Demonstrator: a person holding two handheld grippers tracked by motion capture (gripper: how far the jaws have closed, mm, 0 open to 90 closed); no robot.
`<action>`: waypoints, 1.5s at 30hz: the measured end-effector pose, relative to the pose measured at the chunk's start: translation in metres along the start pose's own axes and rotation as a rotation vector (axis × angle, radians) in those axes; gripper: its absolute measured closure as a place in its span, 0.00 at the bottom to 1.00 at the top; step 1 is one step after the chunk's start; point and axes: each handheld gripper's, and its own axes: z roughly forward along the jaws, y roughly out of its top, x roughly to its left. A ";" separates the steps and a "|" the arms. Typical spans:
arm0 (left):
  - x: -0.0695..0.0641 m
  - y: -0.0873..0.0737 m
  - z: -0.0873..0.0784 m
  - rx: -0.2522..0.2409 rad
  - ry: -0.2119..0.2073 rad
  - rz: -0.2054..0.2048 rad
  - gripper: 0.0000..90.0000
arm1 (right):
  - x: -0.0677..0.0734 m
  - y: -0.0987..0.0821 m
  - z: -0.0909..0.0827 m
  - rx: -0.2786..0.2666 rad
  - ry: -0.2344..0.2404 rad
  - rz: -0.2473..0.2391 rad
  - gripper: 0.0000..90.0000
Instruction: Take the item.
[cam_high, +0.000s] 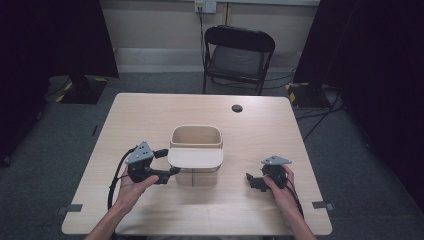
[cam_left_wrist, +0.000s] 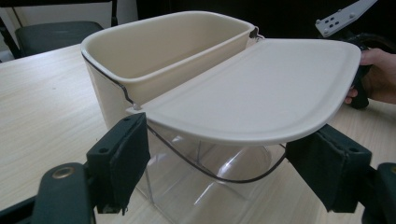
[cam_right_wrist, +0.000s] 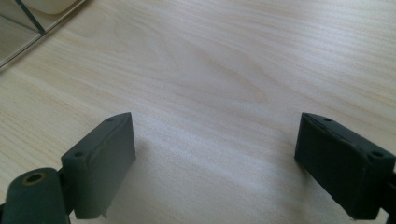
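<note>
While the left gripper (cam_high: 167, 162) sits at the near-left side of the bin (cam_high: 196, 137), its jaws stand spread to either side of the lid (cam_left_wrist: 261, 88). In the left gripper view the pads (cam_left_wrist: 123, 154) sit below and outside the lid's rim, so not pinching anything yet as far as I can tell.

Where things are: the cream bin stands mid-table, with a clear lower body (cam_left_wrist: 210, 172). The lid is half swung, lying flat over the near half and leaving the far half open. A thin wire bail (cam_left_wrist: 105, 77) runs along the side.

Right gripper (cam_high: 255, 181) rests on the table (cam_high: 150, 110) near the right edge, well apart from the bin. Its jaws are wide open over bare wood in the right gripper view and hold nothing.

My read on the step: take the lid by its edge.
- Raise the left jaws to rim height before closing; as they sit, they look likely to close under the lid on the clear wall.
- Grip the rim itself, not the bail.
- Close slowly; the lid is smooth and thin and may slip or tilt.
- The bin looks light, so bring the right gripper in to steady its far wall if it skates.
</note>
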 end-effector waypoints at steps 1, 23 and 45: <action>-0.001 0.000 0.000 -0.002 0.004 -0.003 0.24 | 0.000 0.000 0.000 0.000 0.000 0.000 0.13; 0.003 0.004 0.004 -0.012 0.000 -0.018 0.20 | 0.000 0.000 0.000 0.000 0.000 0.000 0.13; 0.006 0.008 0.006 -0.035 -0.024 -0.021 0.17 | 0.000 0.000 0.000 0.000 0.001 0.000 0.13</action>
